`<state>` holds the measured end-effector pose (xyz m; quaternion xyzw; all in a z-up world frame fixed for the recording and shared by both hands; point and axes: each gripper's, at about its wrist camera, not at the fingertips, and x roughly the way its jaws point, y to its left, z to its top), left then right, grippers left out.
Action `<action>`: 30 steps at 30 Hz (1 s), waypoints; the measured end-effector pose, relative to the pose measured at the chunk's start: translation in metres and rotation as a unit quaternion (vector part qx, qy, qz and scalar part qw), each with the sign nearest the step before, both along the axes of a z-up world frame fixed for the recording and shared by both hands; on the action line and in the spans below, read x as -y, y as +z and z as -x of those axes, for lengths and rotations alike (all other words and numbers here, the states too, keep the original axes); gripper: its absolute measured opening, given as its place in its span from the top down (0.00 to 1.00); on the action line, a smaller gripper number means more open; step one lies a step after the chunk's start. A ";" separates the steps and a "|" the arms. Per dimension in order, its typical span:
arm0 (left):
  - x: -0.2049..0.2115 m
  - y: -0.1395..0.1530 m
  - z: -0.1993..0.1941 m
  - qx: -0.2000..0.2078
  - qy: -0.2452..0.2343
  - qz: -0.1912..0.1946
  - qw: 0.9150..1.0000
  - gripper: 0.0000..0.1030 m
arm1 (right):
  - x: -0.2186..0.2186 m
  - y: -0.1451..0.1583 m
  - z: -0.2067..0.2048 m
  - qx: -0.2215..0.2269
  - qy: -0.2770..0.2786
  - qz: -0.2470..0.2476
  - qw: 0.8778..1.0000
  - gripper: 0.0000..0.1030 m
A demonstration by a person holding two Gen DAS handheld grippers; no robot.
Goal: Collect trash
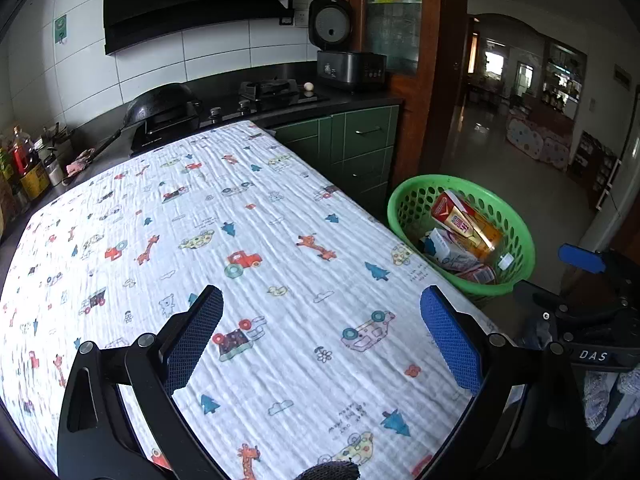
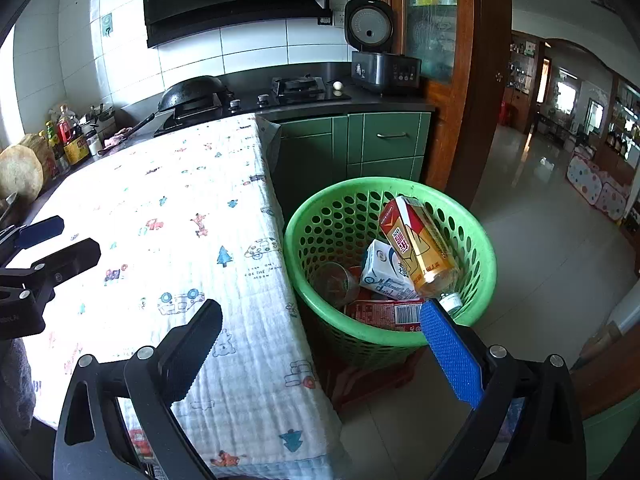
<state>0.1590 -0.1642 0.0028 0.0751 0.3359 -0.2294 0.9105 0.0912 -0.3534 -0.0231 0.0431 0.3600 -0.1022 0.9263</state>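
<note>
Beside the counter, at its 3 o'clock edge: my green basket (image 2: 390, 256) stands on the floor, just off the cloth's hanging side.
Trash inside: I see a red-and-yellow bottle (image 2: 416, 240) leaning tilted, cap end down toward 5 o'clock; a white-and-blue carton (image 2: 382, 268) against its 9 o'clock side; a red pack (image 2: 380, 314) with a barcode lying under both; a clear cup (image 2: 334, 282) at 9 o'clock in the bottom.
Counter: my printed cloth (image 1: 256, 240), with cars, giraffes and trees, covers the counter (image 1: 100, 156); I see no trash on it.
Left tongs (image 1: 320, 340): spread wide over the cloth, nothing between the blue pads; basket at my 2 o'clock in this view.
Right tongs (image 2: 332, 352): spread wide, nothing pinched; left finger over the cloth's edge, right finger's tip in front of the basket's near rim.
Each from the other: left tongs show at 9 o'clock in my right view, right tongs at 3 o'clock in my left view.
Farther out, 12 o'clock: black wok (image 2: 192, 92) on the stove (image 2: 280, 96), an egg (image 2: 338, 85) by the burner, rice cooker (image 2: 376, 48) with its lid up, green cabinets (image 2: 360, 148) below.
At 9 o'clock: bottles and jars (image 2: 66, 140) along the wall.
</note>
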 end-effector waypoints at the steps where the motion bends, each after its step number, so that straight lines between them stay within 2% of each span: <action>1: -0.005 0.000 0.001 0.001 0.006 0.000 1.000 0.05 | -0.001 0.001 0.001 0.002 -0.002 0.002 1.000 0.07; 15: -0.030 0.000 0.029 0.028 0.034 -0.010 0.999 0.05 | -0.014 0.000 0.019 0.014 -0.017 -0.001 1.000 0.07; 30: -0.039 -0.013 0.040 0.027 0.042 -0.019 0.999 0.05 | -0.028 0.005 0.028 0.021 -0.016 0.020 0.999 0.07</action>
